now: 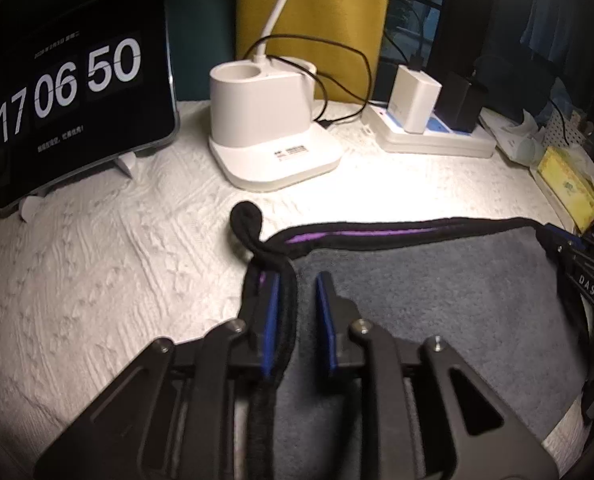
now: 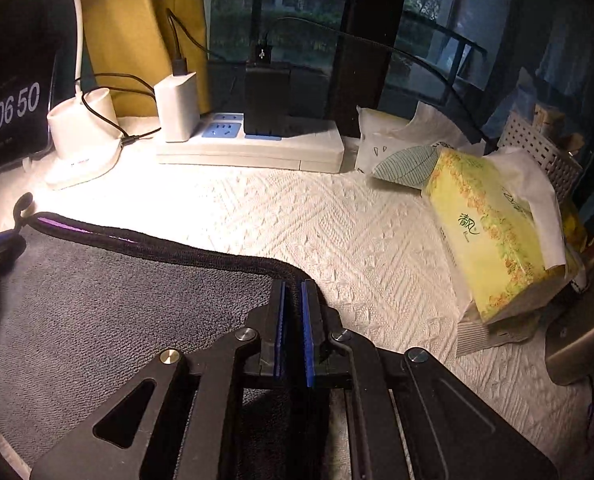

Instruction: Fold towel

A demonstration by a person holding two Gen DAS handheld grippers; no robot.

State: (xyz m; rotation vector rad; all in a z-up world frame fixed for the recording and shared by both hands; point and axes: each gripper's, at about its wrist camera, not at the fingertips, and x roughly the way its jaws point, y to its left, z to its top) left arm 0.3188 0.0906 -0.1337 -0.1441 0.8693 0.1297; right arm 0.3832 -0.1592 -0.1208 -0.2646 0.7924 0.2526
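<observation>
A: Towel (image 1: 437, 280) position? Grey plush, black corded hem, laid flat on the white quilted desk (image 1: 117, 260).

B: Left gripper (image 1: 297, 300) spread around hem; right gripper (image 2: 293, 300) pinched on hem.

A white textured cloth (image 2: 337, 232) covers the table. Directly on it lies the grey towel (image 2: 97, 304) with black trim. Behind the towel stand a white lamp base (image 1: 273, 128), a power strip (image 2: 253, 148) and a clock display (image 1: 73, 92); a yellow tissue pack (image 2: 489, 232) lies right of the towel.
</observation>
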